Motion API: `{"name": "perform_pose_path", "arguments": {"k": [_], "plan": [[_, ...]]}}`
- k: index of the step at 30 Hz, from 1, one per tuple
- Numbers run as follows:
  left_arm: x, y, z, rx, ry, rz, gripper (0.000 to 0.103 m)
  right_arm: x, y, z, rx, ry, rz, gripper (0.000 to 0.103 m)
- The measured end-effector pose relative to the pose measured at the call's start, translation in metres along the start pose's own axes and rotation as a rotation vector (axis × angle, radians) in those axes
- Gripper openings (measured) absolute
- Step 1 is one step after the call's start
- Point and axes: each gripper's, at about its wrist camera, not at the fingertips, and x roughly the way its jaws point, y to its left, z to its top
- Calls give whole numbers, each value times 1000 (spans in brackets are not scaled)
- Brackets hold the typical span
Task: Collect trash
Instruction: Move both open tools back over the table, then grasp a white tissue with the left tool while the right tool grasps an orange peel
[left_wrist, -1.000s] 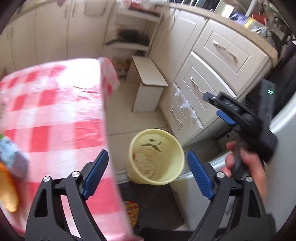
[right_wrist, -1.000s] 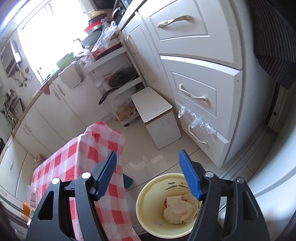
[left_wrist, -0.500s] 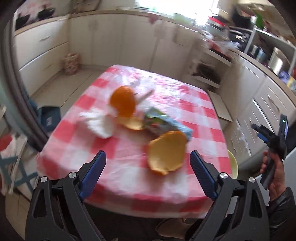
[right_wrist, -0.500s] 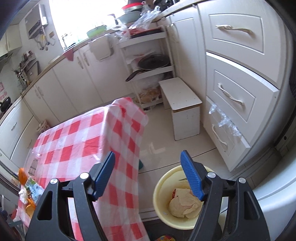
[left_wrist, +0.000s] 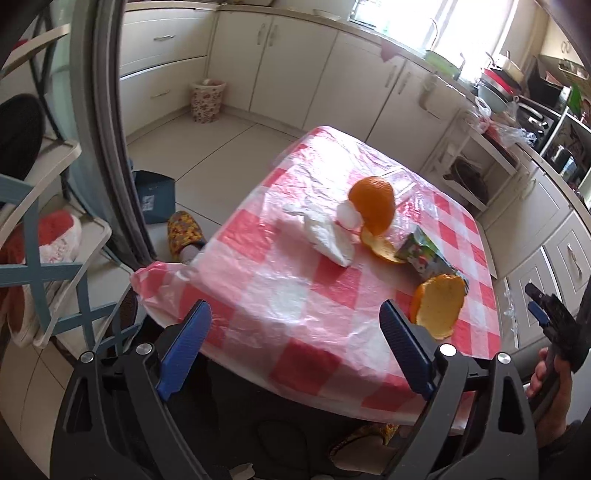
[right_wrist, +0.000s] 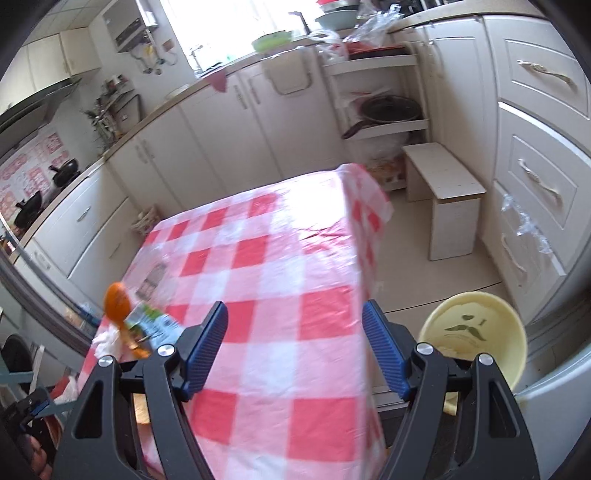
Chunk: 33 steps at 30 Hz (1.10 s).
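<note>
On the red-and-white checked tablecloth (left_wrist: 295, 295) lies the trash: a domed orange peel (left_wrist: 373, 206), a crumpled white tissue (left_wrist: 325, 236), a flat peel piece (left_wrist: 382, 247), a green snack wrapper (left_wrist: 424, 254) and a cupped peel (left_wrist: 437, 306). My left gripper (left_wrist: 295, 332) hangs open over the table's near edge, short of the trash, holding nothing. My right gripper (right_wrist: 295, 325) is open and empty above the tablecloth (right_wrist: 266, 258). The yellow bin (right_wrist: 476, 332) stands on the floor to its right. The peel (right_wrist: 117, 299) and wrapper (right_wrist: 151, 321) lie at the table's left edge.
A white stool (right_wrist: 443, 184) stands beyond the bin beside drawer cabinets (right_wrist: 535, 177). A patterned slipper (left_wrist: 184, 232), a blue box (left_wrist: 153, 195) and a shelf rack (left_wrist: 44, 240) are left of the table. A hand (left_wrist: 550, 373) holds the right gripper at the right edge.
The left wrist view swung from the bin to the trash on the table. The right wrist view turned left, so the bin slid to the right. Both grippers stayed open.
</note>
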Motion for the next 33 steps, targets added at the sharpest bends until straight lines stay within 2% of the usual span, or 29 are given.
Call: {"name": "perform_pose_path", "arguments": {"k": [5,13,22,29,33], "plan": [[1,14,-3,-24,7,14,89,3,27,-19,-14,24,70,72],[6,22,-8,-35,20,25,89,12,67,-41,-112,81,153,72],[8,22,-13,-7,5,33,89,23,91,-59,-181,126,172,72],[21,21,-18,13,40,29,89,32,103,-64,-195,157,200,72],[26,21,-17,11,44,30,89,43,111,-71,-198,217,214,64]]}}
